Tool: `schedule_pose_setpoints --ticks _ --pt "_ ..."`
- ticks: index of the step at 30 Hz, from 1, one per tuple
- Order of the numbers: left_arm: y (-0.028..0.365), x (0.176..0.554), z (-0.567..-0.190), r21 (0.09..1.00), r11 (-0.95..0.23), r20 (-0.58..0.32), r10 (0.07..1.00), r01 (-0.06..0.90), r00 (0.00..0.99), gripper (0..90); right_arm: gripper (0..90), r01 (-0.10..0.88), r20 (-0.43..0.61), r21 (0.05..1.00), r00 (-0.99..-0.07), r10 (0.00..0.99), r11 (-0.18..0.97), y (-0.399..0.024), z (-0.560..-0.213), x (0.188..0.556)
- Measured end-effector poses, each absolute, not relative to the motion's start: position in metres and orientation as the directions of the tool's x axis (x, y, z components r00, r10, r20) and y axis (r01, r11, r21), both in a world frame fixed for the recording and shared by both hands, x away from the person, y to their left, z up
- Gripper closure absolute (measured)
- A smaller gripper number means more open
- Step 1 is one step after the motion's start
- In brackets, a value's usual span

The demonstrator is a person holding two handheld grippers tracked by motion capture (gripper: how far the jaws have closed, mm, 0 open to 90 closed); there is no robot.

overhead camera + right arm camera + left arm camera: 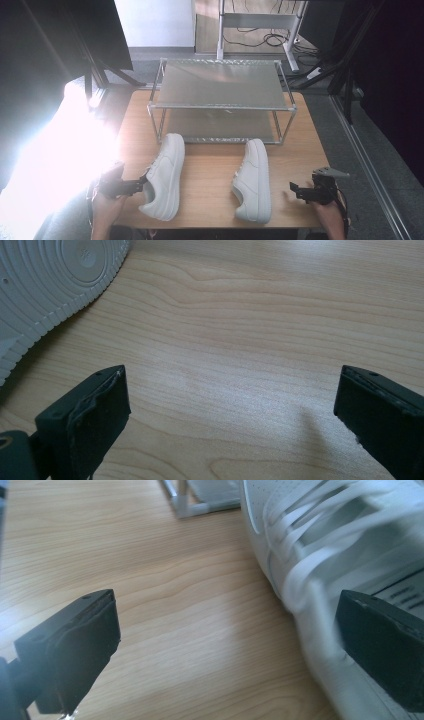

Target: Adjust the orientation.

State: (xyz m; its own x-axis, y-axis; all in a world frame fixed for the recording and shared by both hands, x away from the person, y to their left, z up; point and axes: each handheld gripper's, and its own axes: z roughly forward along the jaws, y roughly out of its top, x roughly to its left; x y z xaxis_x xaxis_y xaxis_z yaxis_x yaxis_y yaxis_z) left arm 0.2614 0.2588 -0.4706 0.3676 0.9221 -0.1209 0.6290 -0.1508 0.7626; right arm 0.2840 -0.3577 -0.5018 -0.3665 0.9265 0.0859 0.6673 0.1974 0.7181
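Two white sneakers: left shoe [164, 176] and right shoe [253, 181] lie on the surface [210, 170], before the bare two-tier rack [220, 82]. Left tongs [134, 186] gape against the left shoe; right tongs [296, 190] gape, apart. Nothing racked yet, presumably.

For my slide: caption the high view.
Two white sneakers before a metal rack, open tongs at either side.

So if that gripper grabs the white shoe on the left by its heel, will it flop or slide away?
The left shoe likely keeps its shape: its sole and sides look thick and firm. Held at the heel by the left gripper, the long toe would probably droop. Its loose laces may dangle.
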Motion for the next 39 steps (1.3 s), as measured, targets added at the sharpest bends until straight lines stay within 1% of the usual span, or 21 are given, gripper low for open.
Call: schedule_pose_setpoints --ticks 2,3,11,16,19,21,23,24,25,30,35,39 --pt "0.254 0.263 -0.469 0.776 -0.115 -0.181 0.902 0.621 0.393 0.0 1.6 0.668 0.086 0.717 -0.368 0.926 0.2 -0.358 -0.502 0.284" --pt "0.249 0.264 -0.469 0.778 -0.111 -0.191 0.896 0.618 0.401 0.0 1.6 0.669 0.087 0.716 -0.367 0.926 0.198 -0.357 -0.502 0.284" --pt "0.222 0.272 -0.466 0.787 -0.132 -0.213 0.858 0.602 0.467 0.0 2.8 0.672 0.094 0.714 -0.371 0.924 0.197 -0.358 -0.503 0.284" --pt "0.209 0.275 -0.466 0.787 -0.149 -0.212 0.845 0.598 0.49 0.0 2.8 0.67 0.092 0.716 -0.371 0.924 0.197 -0.358 -0.503 0.284" --pt "0.203 0.277 -0.465 0.788 -0.167 -0.198 0.842 0.593 0.501 0.0 2.7 0.669 0.093 0.717 -0.37 0.925 0.195 -0.358 -0.502 0.284" --pt "0.197 0.276 -0.46 0.799 -0.19 -0.17 0.839 0.57 0.517 0.0 2.7 0.668 0.092 0.718 -0.37 0.925 0.195 -0.358 -0.502 0.284" --pt "0.199 0.274 -0.454 0.817 -0.149 -0.198 0.835 0.557 0.513 0.0 2.7 0.667 0.092 0.719 -0.369 0.925 0.194 -0.358 -0.502 0.284" --pt "0.199 0.274 -0.454 0.817 -0.149 -0.198 0.835 0.557 0.513 0.0 2.7 0.667 0.091 0.719 -0.369 0.925 0.195 -0.358 -0.502 0.284" --pt "0.206 0.271 -0.446 0.835 -0.114 -0.207 0.841 0.538 0.5 0.0 2.7 0.667 0.092 0.719 -0.369 0.925 0.194 -0.358 -0.502 0.284" --pt "0.226 0.264 -0.44 0.865 -0.08 -0.171 0.881 0.496 0.44 0.0 2.7 0.667 0.092 0.719 -0.37 0.924 0.195 -0.358 -0.501 0.283" --pt "0.244 0.263 -0.45 0.847 -0.087 -0.127 0.925 0.525 0.358 0.0 2.7 0.667 0.099 0.72 -0.369 0.924 0.19 -0.358 -0.501 0.283" --pt "0.25 0.264 -0.466 0.811 -0.126 -0.073 0.947 0.571 0.313 0.0 2.4 0.661 0.094 0.725 -0.369 0.925 0.19 -0.357 -0.501 0.283"
